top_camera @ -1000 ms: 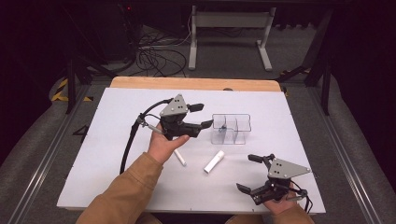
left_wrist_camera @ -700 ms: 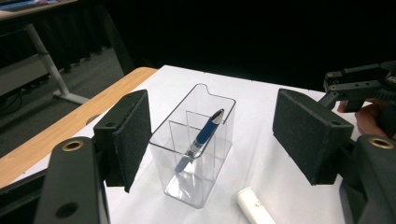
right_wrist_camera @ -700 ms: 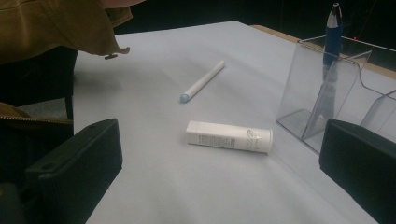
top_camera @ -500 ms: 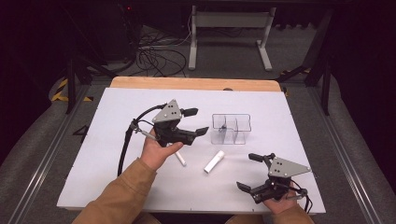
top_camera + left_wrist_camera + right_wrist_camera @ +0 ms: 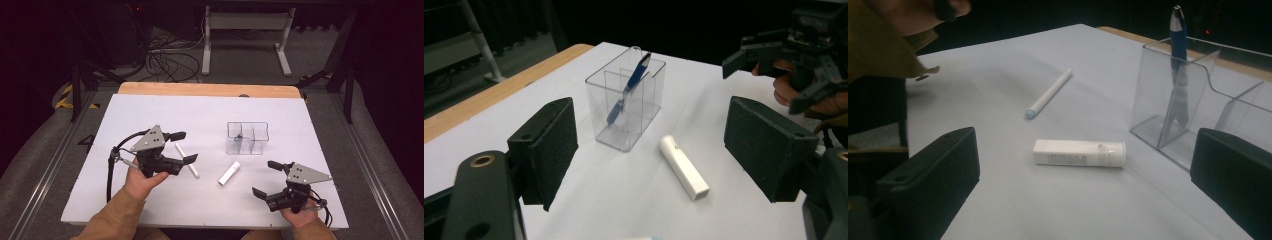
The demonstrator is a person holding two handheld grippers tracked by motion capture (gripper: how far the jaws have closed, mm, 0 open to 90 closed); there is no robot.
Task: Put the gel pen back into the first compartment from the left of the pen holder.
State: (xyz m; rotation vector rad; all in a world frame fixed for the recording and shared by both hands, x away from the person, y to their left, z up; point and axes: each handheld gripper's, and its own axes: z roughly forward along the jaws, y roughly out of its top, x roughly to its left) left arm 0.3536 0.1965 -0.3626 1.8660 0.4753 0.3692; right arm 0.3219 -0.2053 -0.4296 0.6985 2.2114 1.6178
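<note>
A clear divided organiser [image 5: 247, 137] stands right of the table's middle. A blue pen [image 5: 629, 85] leans inside it. In front of it lies a short white tube [image 5: 229, 173], and a thin white pen [image 5: 186, 160] lies to the left. My left gripper [image 5: 186, 147] hovers over that white pen, pointing at the organiser [image 5: 626, 105]. Its jaws are open and have just been opening, with nothing between them. My right gripper [image 5: 265, 178] rests near the front right edge, open and empty, facing the tube [image 5: 1079, 153].
The white table top [image 5: 150, 110] has a wooden strip [image 5: 210, 90] along its far edge. Beyond it are cables and a metal stand on the dark floor. The left forearm's tan sleeve [image 5: 115, 220] comes in from the front edge.
My left gripper has drawn back from the organiser, leftwards and towards the person, to above the white pen. Its jaws stand wider apart. The right gripper has stayed put.
</note>
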